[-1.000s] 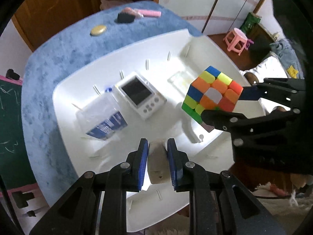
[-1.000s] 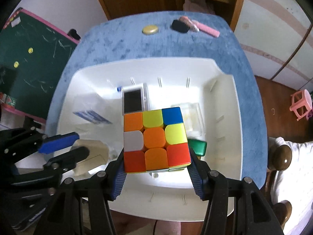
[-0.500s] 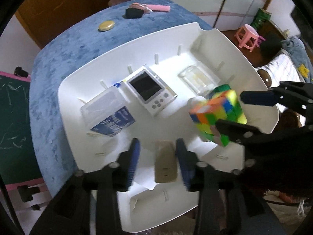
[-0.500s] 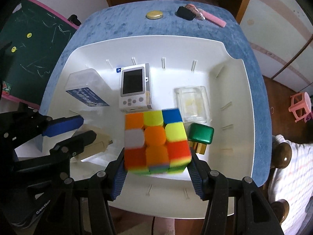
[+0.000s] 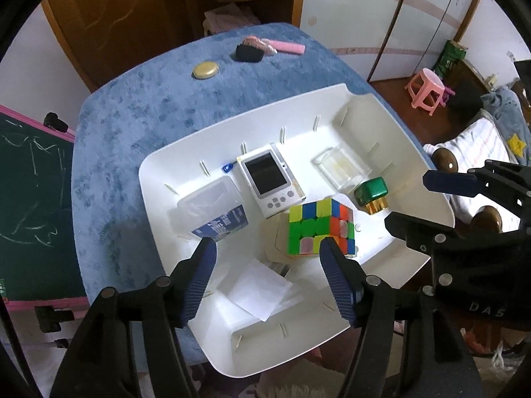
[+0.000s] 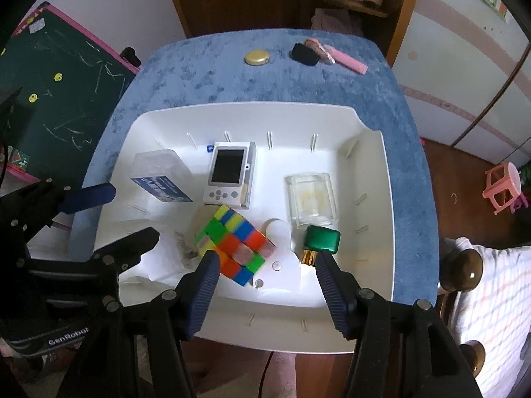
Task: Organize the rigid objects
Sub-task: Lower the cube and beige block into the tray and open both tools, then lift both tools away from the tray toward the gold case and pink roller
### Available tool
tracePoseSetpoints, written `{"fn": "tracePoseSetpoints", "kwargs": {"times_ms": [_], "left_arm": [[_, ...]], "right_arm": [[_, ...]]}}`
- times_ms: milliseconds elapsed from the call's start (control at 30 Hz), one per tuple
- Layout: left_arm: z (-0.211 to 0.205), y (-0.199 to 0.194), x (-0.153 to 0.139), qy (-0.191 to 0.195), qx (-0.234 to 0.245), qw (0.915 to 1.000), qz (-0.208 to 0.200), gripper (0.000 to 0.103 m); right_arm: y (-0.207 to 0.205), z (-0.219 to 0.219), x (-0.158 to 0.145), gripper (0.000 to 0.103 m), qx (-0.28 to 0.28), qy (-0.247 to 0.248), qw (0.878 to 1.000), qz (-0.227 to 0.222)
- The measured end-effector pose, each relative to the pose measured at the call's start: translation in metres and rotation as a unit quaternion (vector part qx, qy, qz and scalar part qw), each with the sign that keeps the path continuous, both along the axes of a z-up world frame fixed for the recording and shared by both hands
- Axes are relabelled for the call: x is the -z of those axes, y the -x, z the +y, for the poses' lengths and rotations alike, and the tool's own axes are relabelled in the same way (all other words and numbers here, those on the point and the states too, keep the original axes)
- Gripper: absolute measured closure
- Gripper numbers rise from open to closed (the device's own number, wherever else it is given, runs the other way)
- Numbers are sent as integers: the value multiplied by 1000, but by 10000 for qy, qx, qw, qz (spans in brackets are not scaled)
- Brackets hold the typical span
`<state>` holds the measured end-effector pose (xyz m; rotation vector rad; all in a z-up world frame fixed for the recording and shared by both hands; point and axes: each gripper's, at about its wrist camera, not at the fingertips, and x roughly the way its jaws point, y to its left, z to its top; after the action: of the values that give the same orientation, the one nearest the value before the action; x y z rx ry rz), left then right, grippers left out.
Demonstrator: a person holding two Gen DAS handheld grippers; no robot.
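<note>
The puzzle cube (image 5: 320, 227) hides most of the beige object (image 5: 273, 242) behind it.

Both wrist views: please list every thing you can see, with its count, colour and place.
tray: one, white, on the blue table.
puzzle cube: one, multicoloured, tilted, tray middle.
handheld device: one, white with dark screen, behind the cube.
clear box: one, blue label, tray left.
glass dish: one, clear, tray right.
green-capped bottle: one, gold base, before the dish.
gold lid: one, on the table.
pink comb: one, table's far edge.
left gripper: open, empty.
right gripper: open, empty.
</note>
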<state>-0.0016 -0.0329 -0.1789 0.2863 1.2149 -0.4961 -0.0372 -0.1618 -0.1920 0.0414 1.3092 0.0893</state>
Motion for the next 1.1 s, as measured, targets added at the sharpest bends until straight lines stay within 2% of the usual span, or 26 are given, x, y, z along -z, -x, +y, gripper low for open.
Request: {"fn": "tracePoseSetpoints", "kwargs": {"times_ms": [433,767,1100], "left_arm": [[9,-6,-29,132,14,9995,-283,34],[7,-17,-46,351,18,9987,-374,34],[-9,-29,-58,389,60,9982,-450,33]], "right_arm": [[0,10,-40,42,5,146,9993,-334],[-6,10,-60,42,40,224,9985,-490],[-15,-2,-74,42,54,252,9975,-662]]}}
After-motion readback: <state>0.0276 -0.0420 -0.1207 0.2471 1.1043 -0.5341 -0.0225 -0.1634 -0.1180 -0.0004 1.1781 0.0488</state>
